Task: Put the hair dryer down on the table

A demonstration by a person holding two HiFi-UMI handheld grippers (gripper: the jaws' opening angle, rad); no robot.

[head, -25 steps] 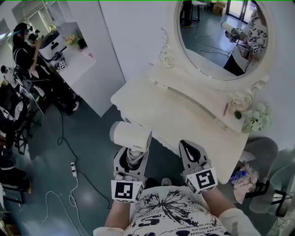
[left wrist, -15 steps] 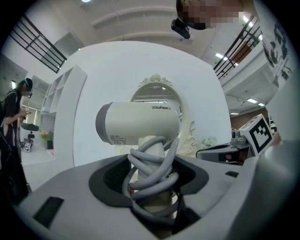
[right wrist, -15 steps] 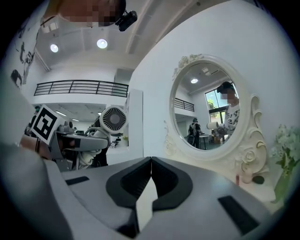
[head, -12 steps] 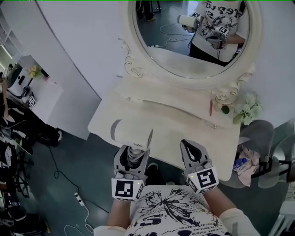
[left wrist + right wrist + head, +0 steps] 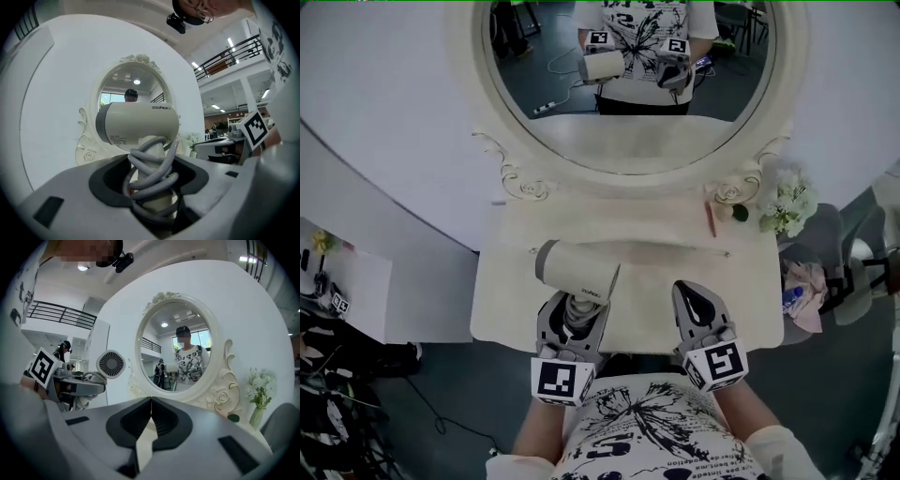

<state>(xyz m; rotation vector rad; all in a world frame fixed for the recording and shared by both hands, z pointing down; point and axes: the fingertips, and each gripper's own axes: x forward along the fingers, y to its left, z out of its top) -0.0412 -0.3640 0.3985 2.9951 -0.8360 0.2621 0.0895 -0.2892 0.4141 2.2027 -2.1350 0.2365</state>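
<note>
As the left claw [image 5: 573, 315] clamps its handle [image 5: 151, 202], the dryer [image 5: 577, 271] juts beyond.

Head view: the cream oval carved-frame mirror [image 5: 628, 141] is cropped by the top edge, the person's forearms [image 5: 539, 436] run out the bottom, and the thin reddish stick [image 5: 710, 217] on the cream dressing table [image 5: 506, 309] is too small to identify. The cream plastic hair dryer [image 5: 577, 272] has its handle buried between the left gripper [image 5: 575, 314] jaws under the wound grey cord [image 5: 152, 173], so the handle's lower end shows in no view, and its barrel blocks most of the mirror in the left gripper view. In its own view the right gripper [image 5: 151, 404] covers the near tabletop and the base of the white flower vase [image 5: 260, 385] with its grey jaw bodies.
</note>
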